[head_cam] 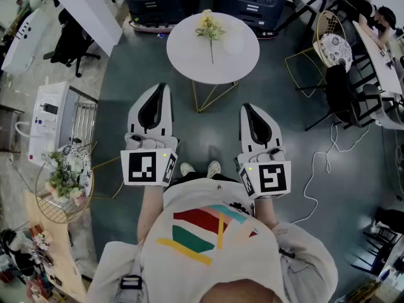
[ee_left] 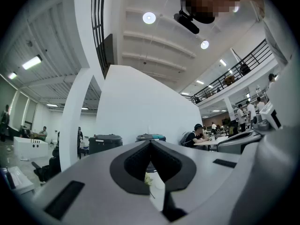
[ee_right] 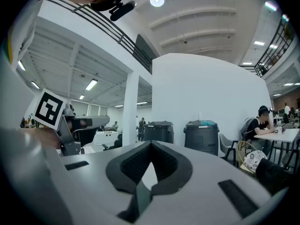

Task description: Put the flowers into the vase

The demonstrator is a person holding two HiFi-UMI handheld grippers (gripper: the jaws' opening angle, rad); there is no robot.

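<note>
A bunch of pale yellow flowers with a long stem lies on the round white table ahead of me. A faint clear, rounded shape beside the flowers may be a vase; it is too dim to tell. My left gripper and right gripper are held level over the dark floor, short of the table. Both are shut with nothing between their tips. In the left gripper view the flowers show through the gap behind the closed tips of the left gripper. The right gripper looks at two dark bins.
A wire basket stand holding other flowers is at my left, beside a white cart. A yellow wire chair and dark chairs stand to the right. A white cable trails on the floor. Dark bins stand behind the table.
</note>
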